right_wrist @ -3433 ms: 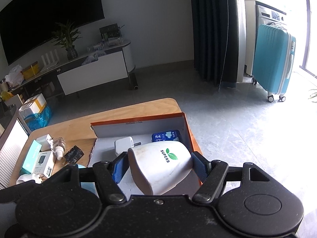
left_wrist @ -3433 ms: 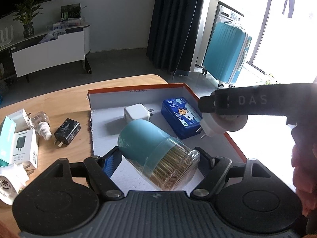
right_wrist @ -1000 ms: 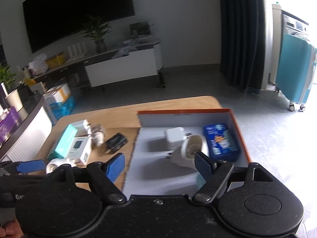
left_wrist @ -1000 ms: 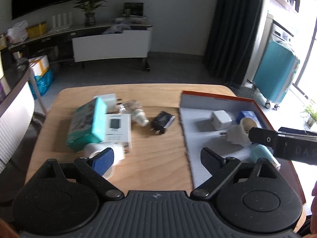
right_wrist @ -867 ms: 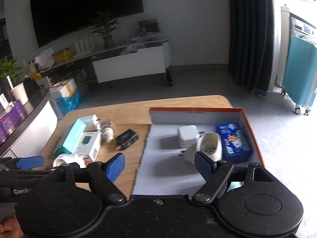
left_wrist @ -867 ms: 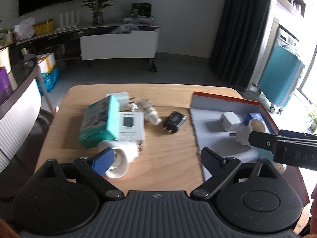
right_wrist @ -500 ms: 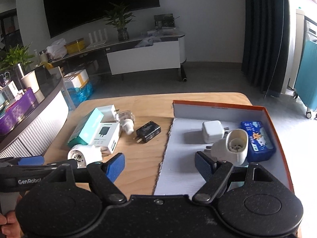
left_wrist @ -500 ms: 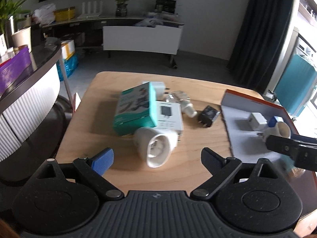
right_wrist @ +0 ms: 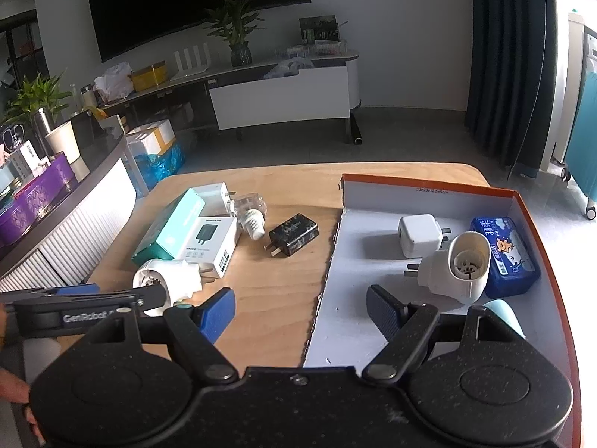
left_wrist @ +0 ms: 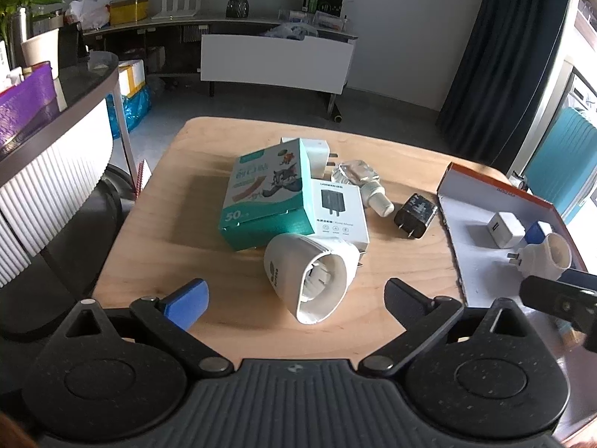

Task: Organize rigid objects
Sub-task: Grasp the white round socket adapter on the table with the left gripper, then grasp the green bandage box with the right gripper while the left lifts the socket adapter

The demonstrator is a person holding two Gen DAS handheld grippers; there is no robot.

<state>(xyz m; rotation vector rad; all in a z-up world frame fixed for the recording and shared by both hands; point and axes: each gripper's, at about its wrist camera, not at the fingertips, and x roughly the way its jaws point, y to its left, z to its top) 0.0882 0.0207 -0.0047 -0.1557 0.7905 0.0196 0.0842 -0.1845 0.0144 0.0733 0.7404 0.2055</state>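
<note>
Both grippers have left the box and swung to the loose items on the table.

The left gripper (left_wrist: 294, 296), empty and with its jaws opening, now frames the near white plug (left_wrist: 311, 274) without touching it. The right gripper (right_wrist: 300, 311) hangs spread and empty over the left wall of the box (right_wrist: 429, 194), where the blue jar (right_wrist: 503, 315) and a second white plug (right_wrist: 453, 268) already lie; the next pick looks imminent.

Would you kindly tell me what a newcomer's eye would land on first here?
Probably the white plug-in device lying on its side on the wooden table, between the opening jaws of the left gripper. Next, the orange-rimmed box on the right, holding a white charger and blue pack.
</note>
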